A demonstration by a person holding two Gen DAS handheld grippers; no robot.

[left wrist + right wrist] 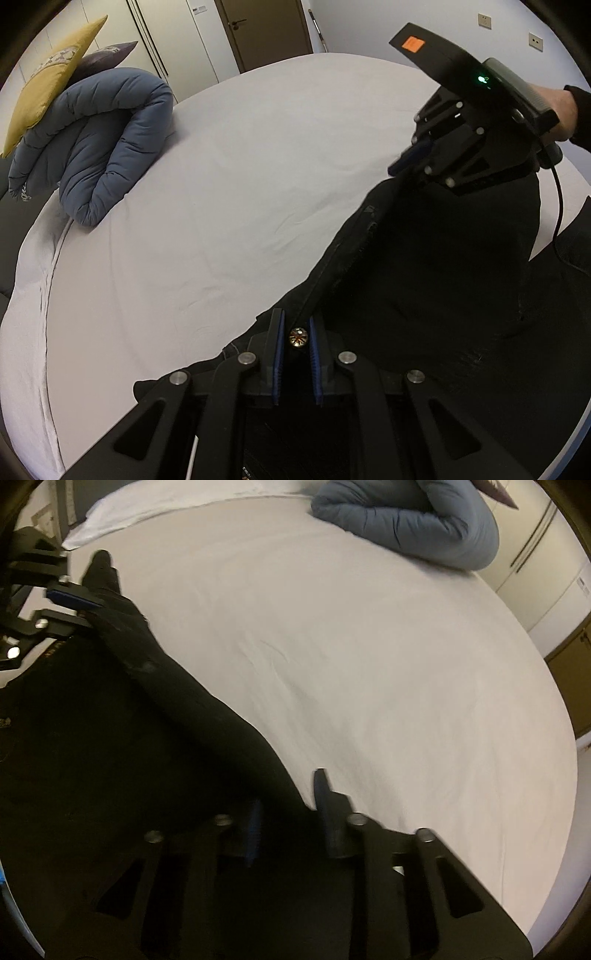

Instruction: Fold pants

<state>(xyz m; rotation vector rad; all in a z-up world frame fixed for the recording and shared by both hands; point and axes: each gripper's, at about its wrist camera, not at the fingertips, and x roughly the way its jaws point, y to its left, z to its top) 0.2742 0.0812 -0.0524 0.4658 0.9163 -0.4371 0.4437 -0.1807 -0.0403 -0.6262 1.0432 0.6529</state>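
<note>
Black pants (424, 266) are held up over the white bed, their waistband stretched between my two grippers. My left gripper (297, 325) is shut on the waistband right at its metal button (298, 337). My right gripper (404, 162), seen in the left wrist view at upper right, is shut on the other end of the waistband. In the right wrist view the pants (122, 738) fill the lower left, the right gripper (288, 805) grips their edge, and the left gripper (79, 603) holds the far end at upper left. That view is blurred.
A white bed sheet (229, 192) lies under the pants. A folded blue duvet (103, 140) with a yellow pillow (51, 77) lies at the bed's far left corner. Wardrobe doors and a brown door (266, 29) stand behind. A cable (557, 206) hangs from the right gripper.
</note>
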